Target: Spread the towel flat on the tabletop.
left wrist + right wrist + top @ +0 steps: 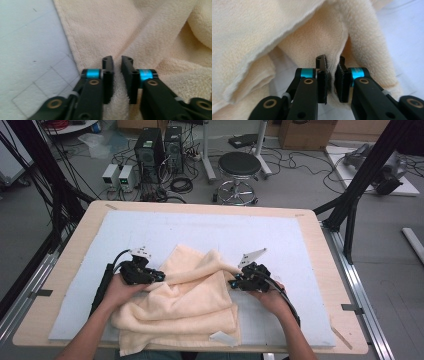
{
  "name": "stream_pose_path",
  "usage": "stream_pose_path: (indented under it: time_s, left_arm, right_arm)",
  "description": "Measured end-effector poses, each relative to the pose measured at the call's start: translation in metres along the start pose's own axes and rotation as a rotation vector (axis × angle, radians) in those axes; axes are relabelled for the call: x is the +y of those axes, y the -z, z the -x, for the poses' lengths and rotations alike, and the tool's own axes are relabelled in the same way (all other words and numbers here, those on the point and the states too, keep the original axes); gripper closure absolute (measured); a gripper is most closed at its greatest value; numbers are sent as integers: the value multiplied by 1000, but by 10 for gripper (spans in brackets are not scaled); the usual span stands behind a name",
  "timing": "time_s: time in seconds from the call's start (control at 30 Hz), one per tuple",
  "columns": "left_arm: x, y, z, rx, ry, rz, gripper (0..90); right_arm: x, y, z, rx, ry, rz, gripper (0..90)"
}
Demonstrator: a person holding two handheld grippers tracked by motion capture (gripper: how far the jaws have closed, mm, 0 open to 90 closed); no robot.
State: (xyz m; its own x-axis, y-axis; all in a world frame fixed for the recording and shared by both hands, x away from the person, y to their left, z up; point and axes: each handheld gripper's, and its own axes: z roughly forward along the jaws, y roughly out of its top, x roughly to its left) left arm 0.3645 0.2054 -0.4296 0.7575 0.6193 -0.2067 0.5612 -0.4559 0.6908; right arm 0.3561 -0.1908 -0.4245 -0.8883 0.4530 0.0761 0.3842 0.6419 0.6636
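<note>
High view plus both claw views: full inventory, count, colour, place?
towel: 1, cream, crumpled at the near middle of the mat, a ridge pulled up between the two claws
mat: 1, pale blue-white, covers most of the table top
table: 1, light wood, rim shows around the mat
stool: 1, black seat, chrome base, floor beyond the table
computer towers: 2, black, floor at far left of the stool
left claw: 1, black with blue bands, shut on towel at its left side
right claw: 1, black with blue bands, shut on towel at its right side
</note>
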Motion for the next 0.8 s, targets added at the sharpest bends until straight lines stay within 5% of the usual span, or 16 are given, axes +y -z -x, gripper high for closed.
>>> stream_pose_path:
  time_s: [0.23,0.3,0.4,0.5,0.57,0.63,0.8]
  left_arm:
    - [0,37,-4,129,78,150,839]
    - [-2,46,1,122,77,164,839]
    - [-7,49,11,115,42,123,839]
    - [-24,50,24,60,55,113,838]
    - [-40,48,34,-17,67,87,837]
    - [-42,48,37,-39,59,75,833]
    - [-28,57,41,1,-9,100,697]
  right_arm:
    - [39,33,7,-72,64,170,833]
    - [43,39,4,-55,75,193,832]
    - [37,39,-11,-15,109,140,832]
    - [19,37,-31,16,131,85,832]
    - [3,36,-41,60,123,86,832]
    - [-4,35,-45,81,117,80,831]
    - [-9,48,-47,89,76,111,682]
